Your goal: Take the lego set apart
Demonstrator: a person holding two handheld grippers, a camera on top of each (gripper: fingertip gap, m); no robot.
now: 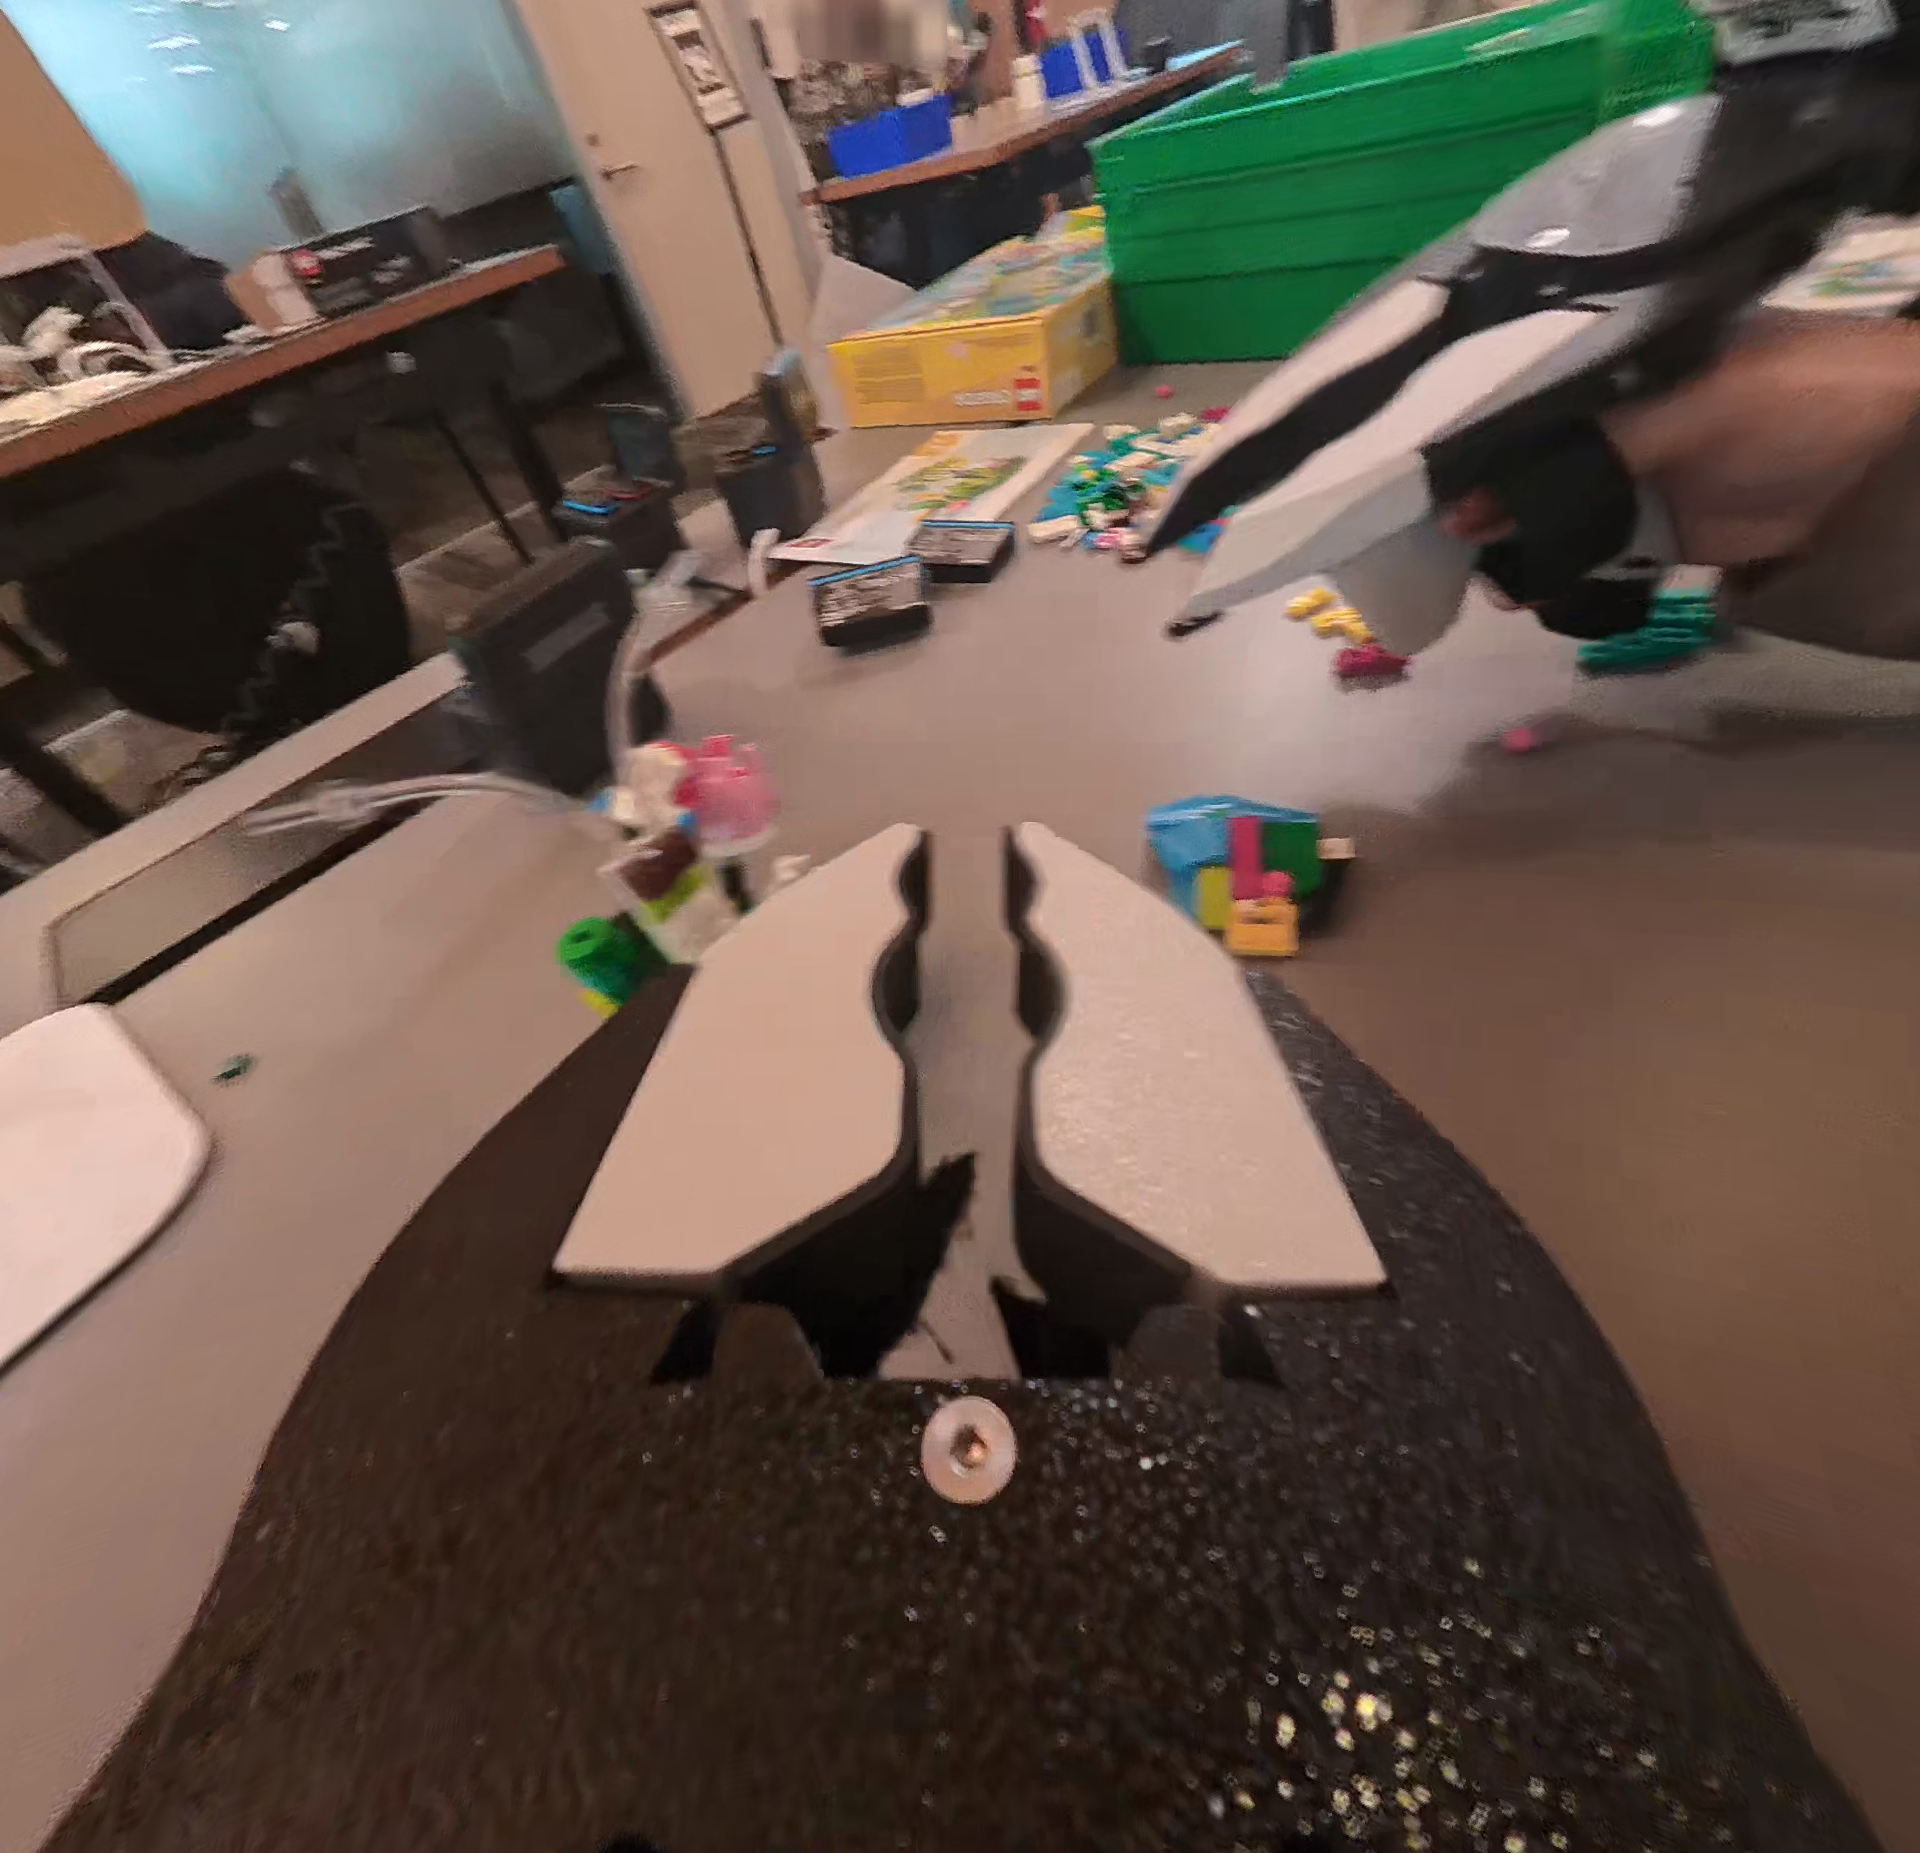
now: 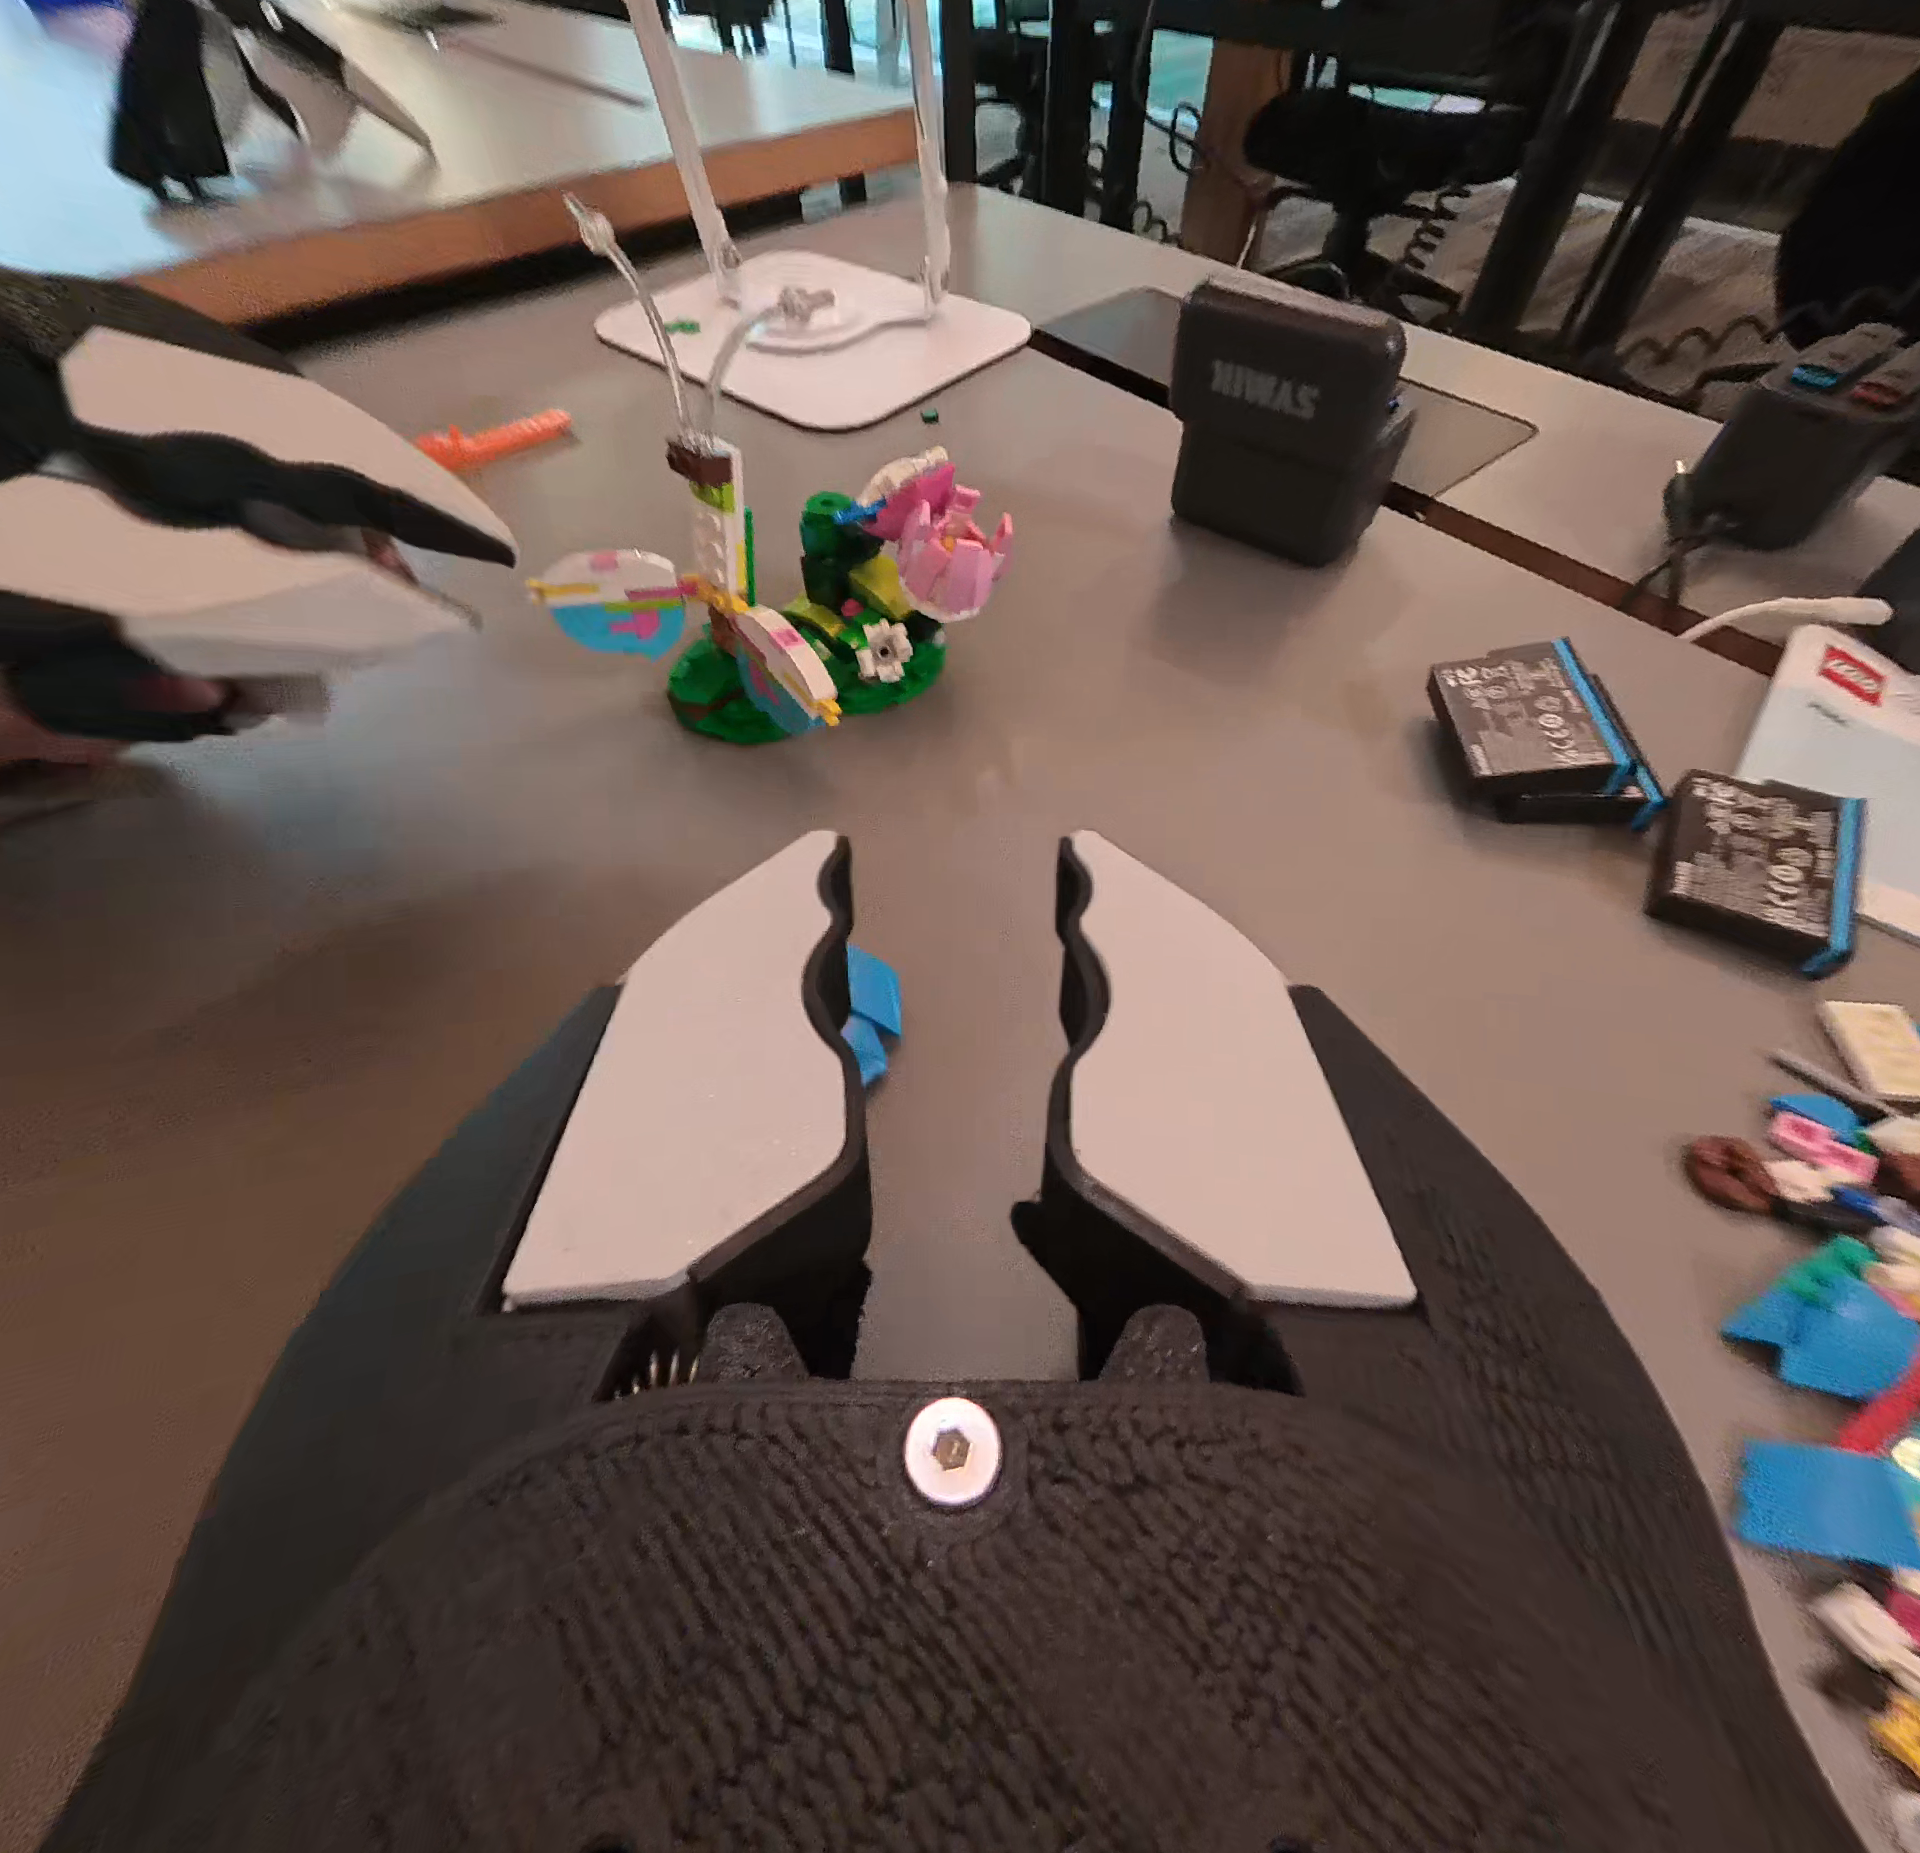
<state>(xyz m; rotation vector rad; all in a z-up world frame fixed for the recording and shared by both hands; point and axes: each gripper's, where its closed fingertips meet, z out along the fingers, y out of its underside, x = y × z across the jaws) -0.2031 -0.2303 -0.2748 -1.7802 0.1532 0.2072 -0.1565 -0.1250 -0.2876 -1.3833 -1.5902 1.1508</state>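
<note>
Table (image 2: 1195,681) lies bare between lego set (image 2: 800,608) and both grippers, left (image 1: 966,847) jaws narrowly parted, right (image 2: 951,847) spread.

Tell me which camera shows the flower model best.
The right wrist view: the flower model stands whole and sharp on the grey table, green base to clear stems. The left wrist view shows it blurred, its lower part hidden behind the left gripper.
</note>
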